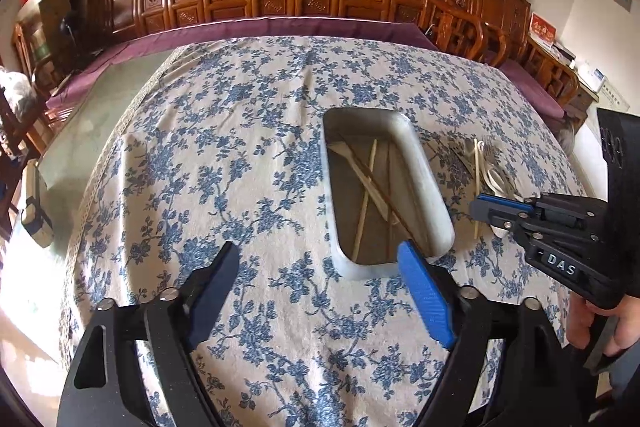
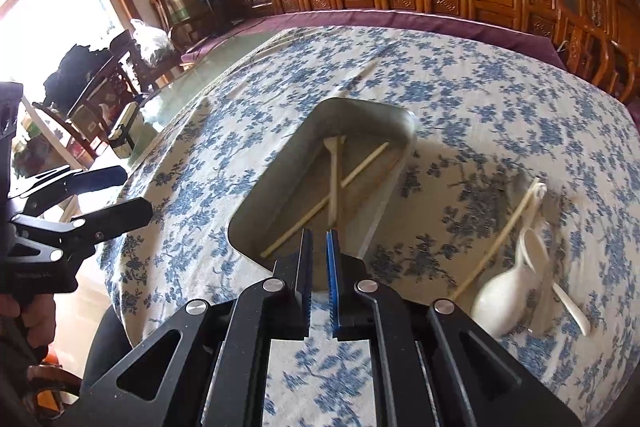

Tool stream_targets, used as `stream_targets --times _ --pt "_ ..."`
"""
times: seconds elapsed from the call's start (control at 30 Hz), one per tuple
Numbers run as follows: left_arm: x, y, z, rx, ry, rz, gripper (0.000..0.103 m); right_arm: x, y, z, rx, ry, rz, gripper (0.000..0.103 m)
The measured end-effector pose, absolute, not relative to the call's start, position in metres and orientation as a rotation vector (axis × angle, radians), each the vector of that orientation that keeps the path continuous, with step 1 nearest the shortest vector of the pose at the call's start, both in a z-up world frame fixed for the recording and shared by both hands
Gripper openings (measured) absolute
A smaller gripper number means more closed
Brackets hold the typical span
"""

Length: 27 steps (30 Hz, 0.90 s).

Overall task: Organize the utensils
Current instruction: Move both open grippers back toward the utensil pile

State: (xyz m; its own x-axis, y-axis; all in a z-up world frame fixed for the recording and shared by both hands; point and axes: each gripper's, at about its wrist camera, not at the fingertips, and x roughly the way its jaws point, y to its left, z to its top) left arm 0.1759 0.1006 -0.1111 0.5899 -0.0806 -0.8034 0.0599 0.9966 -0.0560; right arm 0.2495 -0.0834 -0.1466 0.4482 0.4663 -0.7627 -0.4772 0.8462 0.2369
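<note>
My floral tablecloth (image 1: 240, 147) carries a metal tray (image 1: 430, 187) holding chopsticks (image 2: 320, 203) and a white utensil. My left gripper (image 1: 320, 291) is spread wide over bare cloth; my right gripper (image 2: 320, 255), pressed together and empty, hangs above the tray's near rim. Only the right view shows the white spoon (image 2: 508, 291) clearly, beside the tray.

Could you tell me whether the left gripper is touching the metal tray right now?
Apart. In the right wrist view the left gripper hangs open beside the metal tray, with bare tablecloth between them.
</note>
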Motion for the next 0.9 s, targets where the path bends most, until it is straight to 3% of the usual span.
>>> stream_targets --times 0.13,0.23,0.5,0.9 --pt "0.181 0.081 -0.113 -0.014 0.943 -0.119 0.084 0.236 -0.123 -0.143 -0.023 0.926 0.525 0.009" --pt "0.187 0.064 -0.116 -0.003 0.949 -0.149 0.085 0.228 -0.151 -0.144 -0.036 0.924 0.475 0.021" --pt "0.206 0.007 -0.123 0.035 0.956 -0.241 0.085 0.229 -0.221 -0.158 -0.001 0.952 0.349 0.022" --pt "0.227 -0.049 -0.147 0.065 0.993 -0.315 0.085 0.259 -0.25 -0.195 0.03 1.012 0.303 0.025"
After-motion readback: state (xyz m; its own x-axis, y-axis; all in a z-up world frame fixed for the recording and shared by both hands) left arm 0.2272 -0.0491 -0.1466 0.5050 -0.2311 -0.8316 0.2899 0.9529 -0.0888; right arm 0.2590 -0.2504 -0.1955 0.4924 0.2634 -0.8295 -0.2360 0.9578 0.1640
